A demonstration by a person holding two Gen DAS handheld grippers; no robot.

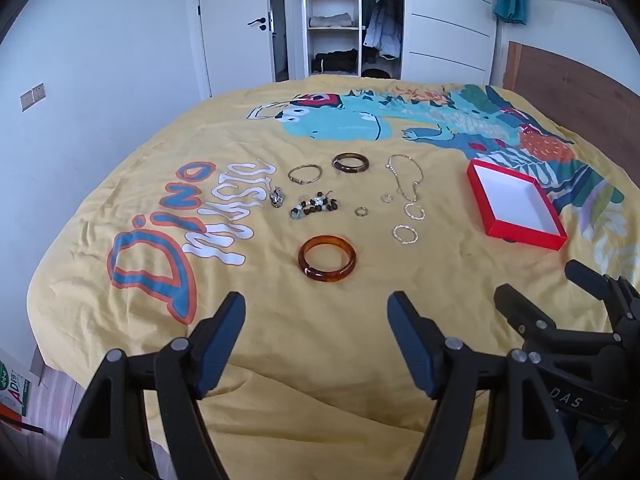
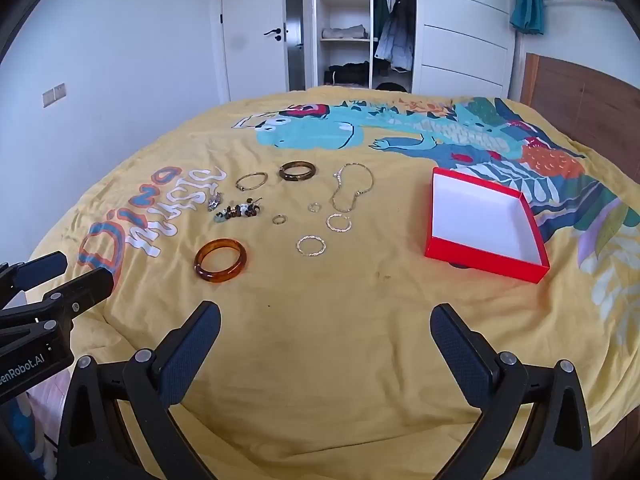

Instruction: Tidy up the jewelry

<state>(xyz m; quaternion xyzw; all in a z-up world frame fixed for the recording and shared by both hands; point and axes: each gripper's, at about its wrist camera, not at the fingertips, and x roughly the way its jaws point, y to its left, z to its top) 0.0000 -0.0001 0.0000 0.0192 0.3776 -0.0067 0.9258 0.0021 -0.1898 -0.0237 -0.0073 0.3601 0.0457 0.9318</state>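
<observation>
No piece collected yet: both jaws spread and empty; amber bangle (image 1: pixel 326 258) lies just ahead of left jaws, red box (image 2: pixel 480 220) ahead-right, so first grasp is due.

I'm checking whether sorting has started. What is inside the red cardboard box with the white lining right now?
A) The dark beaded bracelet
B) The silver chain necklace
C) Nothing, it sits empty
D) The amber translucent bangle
C: the red cardboard box shows only bare white lining, while the amber translucent bangle, silver chain necklace and dark beaded bracelet all lie on the yellow dinosaur bedspread to its left.
</observation>
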